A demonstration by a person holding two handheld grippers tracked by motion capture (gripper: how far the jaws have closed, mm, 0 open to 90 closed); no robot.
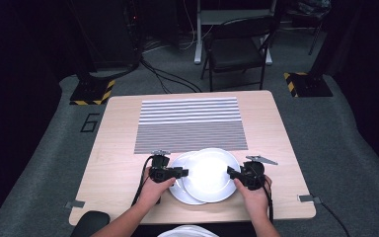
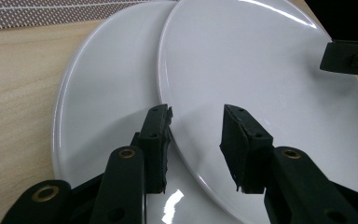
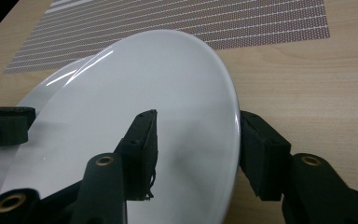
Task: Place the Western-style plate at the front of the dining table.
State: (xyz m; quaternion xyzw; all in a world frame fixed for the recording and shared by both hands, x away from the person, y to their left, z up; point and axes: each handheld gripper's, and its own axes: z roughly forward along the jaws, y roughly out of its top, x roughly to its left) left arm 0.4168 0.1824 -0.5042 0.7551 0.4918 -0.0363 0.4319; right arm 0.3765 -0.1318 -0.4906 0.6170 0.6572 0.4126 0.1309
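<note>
— Two plates, was it? And what were the fingers doing?

— Two, yes. The left gripper (image 2: 196, 135) had its fingers (image 2: 156, 140) clenched on the near rim of the upper plate (image 2: 261, 79), one finger on top of it and one beneath. The right gripper (image 3: 198, 149) gripped the same upper plate (image 3: 168, 93) at the opposite rim, its outer finger (image 3: 263, 156) against the edge and its inner finger over the white face.

— So both held one plate?

— Both, from either side. In the high view the left gripper (image 1: 183, 173) and the right gripper (image 1: 231, 172) faced each other across it, each in a hand coming up from the near edge.

— And where was that plate?

— It sat tilted over the lower plate (image 2: 107, 93), overlapping most of it and shifted toward the right gripper. The lower plate (image 1: 177, 190) lay flat on the tabletop (image 1: 118, 148), close to the near edge.

— Anything else beyond them?

— A striped mat (image 1: 190, 123) lay on the tabletop just behind the plates, and a dark folding chair (image 1: 237, 49) stood on the floor past the far edge.
</note>
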